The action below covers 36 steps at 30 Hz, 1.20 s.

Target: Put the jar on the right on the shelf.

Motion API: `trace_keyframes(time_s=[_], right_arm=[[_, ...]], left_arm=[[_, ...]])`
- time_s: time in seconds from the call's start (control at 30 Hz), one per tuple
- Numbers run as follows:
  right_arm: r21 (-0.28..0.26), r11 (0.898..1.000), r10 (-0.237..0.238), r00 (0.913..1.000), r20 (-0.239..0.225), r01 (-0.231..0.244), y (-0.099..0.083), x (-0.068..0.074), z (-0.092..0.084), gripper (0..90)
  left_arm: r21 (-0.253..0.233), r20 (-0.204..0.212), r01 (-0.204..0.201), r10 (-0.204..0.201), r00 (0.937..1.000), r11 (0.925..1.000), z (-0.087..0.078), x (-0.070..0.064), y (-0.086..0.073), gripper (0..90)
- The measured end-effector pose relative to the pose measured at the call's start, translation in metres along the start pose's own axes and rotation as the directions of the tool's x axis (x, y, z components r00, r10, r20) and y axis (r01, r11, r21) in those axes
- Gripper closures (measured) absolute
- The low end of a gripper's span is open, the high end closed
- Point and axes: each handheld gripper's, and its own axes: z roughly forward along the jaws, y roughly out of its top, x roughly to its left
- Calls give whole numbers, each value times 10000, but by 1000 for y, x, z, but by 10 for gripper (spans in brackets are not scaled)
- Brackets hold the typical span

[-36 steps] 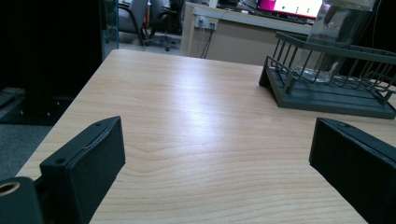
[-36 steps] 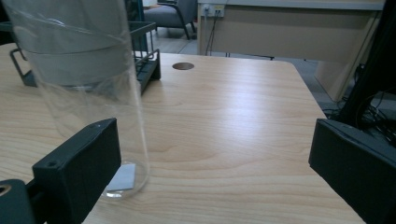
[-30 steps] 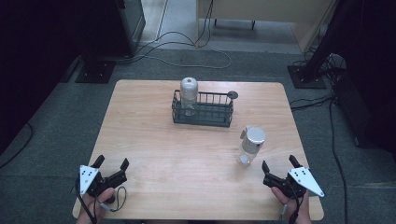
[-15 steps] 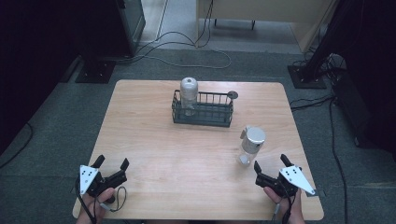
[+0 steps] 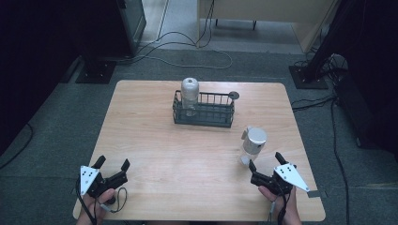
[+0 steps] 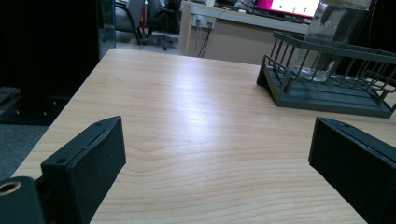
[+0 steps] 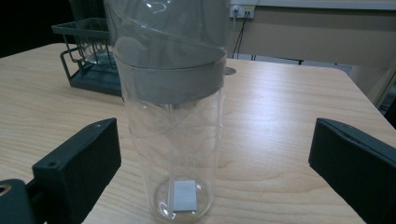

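Two hand-held grippers, black-bodied, each topped by a pale grey three-cornered plate dotted with small dark screw holes. Left gripper (image 5: pixel 112 165) at seven o'clock on the table, black cable looping beneath toward six. Right gripper (image 5: pixel 265 165) at five o'clock, thin cable trailing down past the hand (image 5: pixel 280 199). Jaws matte black, thick, flat-faced slabs with squared ends, each bearing a small round screw recess near the upper edge. Brass-coloured ring at eight o'clock in both gripper views.
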Motion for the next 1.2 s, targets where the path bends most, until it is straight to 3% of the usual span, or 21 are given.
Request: trace_keyframes(time_s=[0.7, 1.0, 1.2], right_arm=[[67, 10000, 19, 9998, -180, -18, 7, 14, 24, 59], [89, 10000, 26, 9999, 132, -28, 10, 16, 34, 120], [178, 9998, -24, 9999, 107, 22, 12, 19, 39, 148]], left_arm=[[5, 44, 15, -15, 10000, 10000, 0, 0, 0, 39], [7, 77, 67, -67, 9999, 10000, 0, 1, 0, 39], [17, 106, 72, -72, 9999, 10000, 0, 1, 0, 39]])
